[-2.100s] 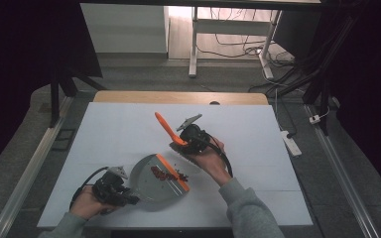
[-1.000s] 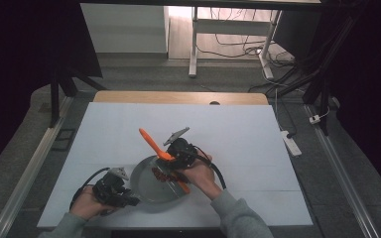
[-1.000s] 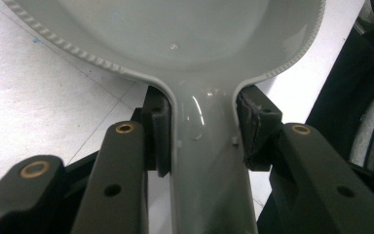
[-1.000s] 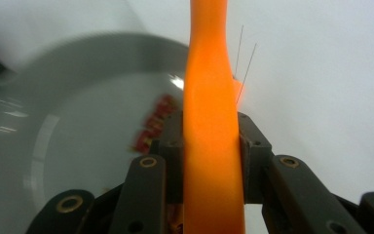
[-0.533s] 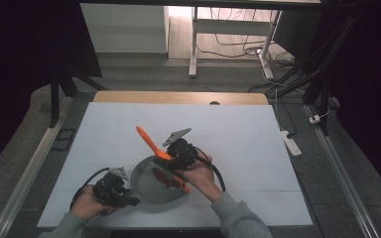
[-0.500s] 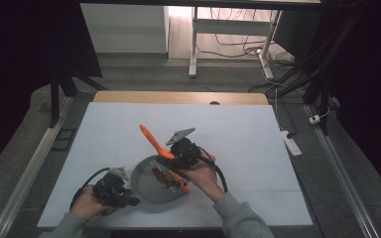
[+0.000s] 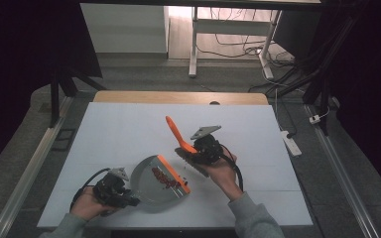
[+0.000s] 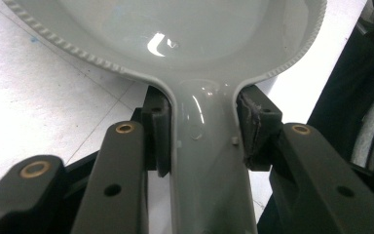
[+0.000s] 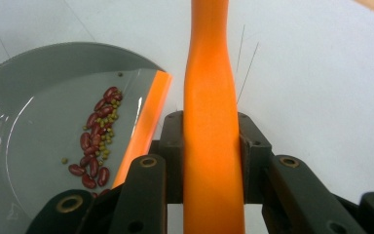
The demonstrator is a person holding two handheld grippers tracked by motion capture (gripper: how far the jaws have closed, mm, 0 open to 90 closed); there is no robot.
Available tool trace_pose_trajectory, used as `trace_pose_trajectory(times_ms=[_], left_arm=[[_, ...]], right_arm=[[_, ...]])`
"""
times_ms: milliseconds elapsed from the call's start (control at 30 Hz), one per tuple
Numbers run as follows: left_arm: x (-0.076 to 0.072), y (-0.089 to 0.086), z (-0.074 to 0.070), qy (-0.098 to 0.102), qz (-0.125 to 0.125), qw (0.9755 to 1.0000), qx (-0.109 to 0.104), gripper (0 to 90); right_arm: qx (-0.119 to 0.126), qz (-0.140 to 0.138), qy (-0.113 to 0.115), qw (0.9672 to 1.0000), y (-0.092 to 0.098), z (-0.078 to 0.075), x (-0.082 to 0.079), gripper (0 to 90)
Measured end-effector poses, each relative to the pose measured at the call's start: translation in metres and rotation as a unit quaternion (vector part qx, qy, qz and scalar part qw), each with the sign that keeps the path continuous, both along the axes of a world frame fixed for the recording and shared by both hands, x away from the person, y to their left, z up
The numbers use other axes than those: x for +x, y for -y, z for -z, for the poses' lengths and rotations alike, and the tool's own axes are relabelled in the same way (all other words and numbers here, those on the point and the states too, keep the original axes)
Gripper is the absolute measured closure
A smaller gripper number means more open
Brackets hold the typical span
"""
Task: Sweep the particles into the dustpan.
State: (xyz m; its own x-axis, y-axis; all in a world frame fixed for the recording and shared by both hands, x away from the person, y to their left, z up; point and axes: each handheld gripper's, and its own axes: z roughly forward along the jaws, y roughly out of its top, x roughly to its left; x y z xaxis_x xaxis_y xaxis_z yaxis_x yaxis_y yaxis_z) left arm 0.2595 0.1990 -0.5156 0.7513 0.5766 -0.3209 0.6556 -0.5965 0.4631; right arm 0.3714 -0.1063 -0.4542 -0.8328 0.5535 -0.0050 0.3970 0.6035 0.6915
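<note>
The left gripper (image 8: 202, 146) is clamped on the grey handle of the dustpan (image 8: 199, 53), its pads pressed against both sides of the neck. In the high view the left gripper (image 7: 115, 191) is seen at the table's near left, with the dustpan (image 7: 151, 186) lying flat just beside it on the white table (image 7: 104, 134). The right gripper (image 9: 209, 141) is closed tight on the orange brush handle (image 9: 209, 97). In the high view the brush (image 7: 178, 136) is held up just right of the pan's orange lip (image 7: 173, 173). Red beans (image 9: 93, 141) and small green ones are gathered inside the pan, close behind that lip.
</note>
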Motion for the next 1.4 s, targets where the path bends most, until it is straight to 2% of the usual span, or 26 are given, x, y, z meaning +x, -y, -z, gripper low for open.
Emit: trace_pose_trajectory(times_ms=[133,200,333,500,633,733,900,967,1000,1033,1133,1200,1400], left_arm=[[0.000,0.000,0.000,0.001,0.000,1.0000,0.000,61.4],[0.000,0.000,0.000,0.000,0.000,1.0000,0.000,61.3],[0.000,0.000,0.000,0.001,0.001,1.0000,0.000,61.4],[0.000,0.001,0.000,0.001,0.001,1.0000,0.001,61.3],[0.000,0.002,0.000,0.001,0.001,1.0000,0.002,61.3],[0.000,0.002,0.000,0.001,0.001,1.0000,0.001,61.3],[0.000,0.002,0.000,0.001,0.001,1.0000,0.002,61.3],[0.000,0.002,0.000,0.002,0.001,1.0000,0.002,61.3],[0.000,0.002,0.000,0.002,0.001,1.0000,0.002,61.3],[0.000,0.002,0.000,0.002,0.001,1.0000,0.002,61.3],[0.000,0.002,0.000,0.001,0.001,1.0000,0.002,61.3],[0.000,0.002,0.000,0.001,0.001,1.0000,0.001,61.3],[0.000,0.002,0.000,0.001,0.001,1.0000,0.000,61.3]], right_arm=[[-0.010,0.009,0.000,0.9999,0.002,0.004,0.004,70.6],[-0.024,0.013,0.001,0.9996,0.001,0.007,0.004,70.6],[-0.042,0.012,-0.009,0.9990,-0.003,0.018,0.005,70.6],[-0.049,-0.001,-0.013,0.9987,-0.014,0.021,0.000,70.6],[-0.053,-0.012,-0.008,0.9985,-0.026,0.025,-0.008,70.6],[-0.063,-0.035,-0.002,0.9974,-0.040,0.026,-0.017,70.6],[-0.048,-0.052,-0.011,0.9974,-0.048,0.025,-0.023,70.7],[-0.031,-0.059,-0.017,0.9976,-0.052,0.024,-0.026,70.6],[-0.031,-0.059,-0.017,0.9976,-0.052,0.024,-0.026,70.6],[-0.018,-0.063,-0.022,0.9976,-0.054,0.023,-0.027,70.7],[-0.011,-0.067,-0.021,0.9975,-0.055,0.022,-0.028,70.7],[0.002,-0.068,-0.026,0.9974,-0.055,0.020,-0.029,70.6],[0.017,-0.059,-0.015,0.9980,-0.047,0.012,-0.027,70.6]])
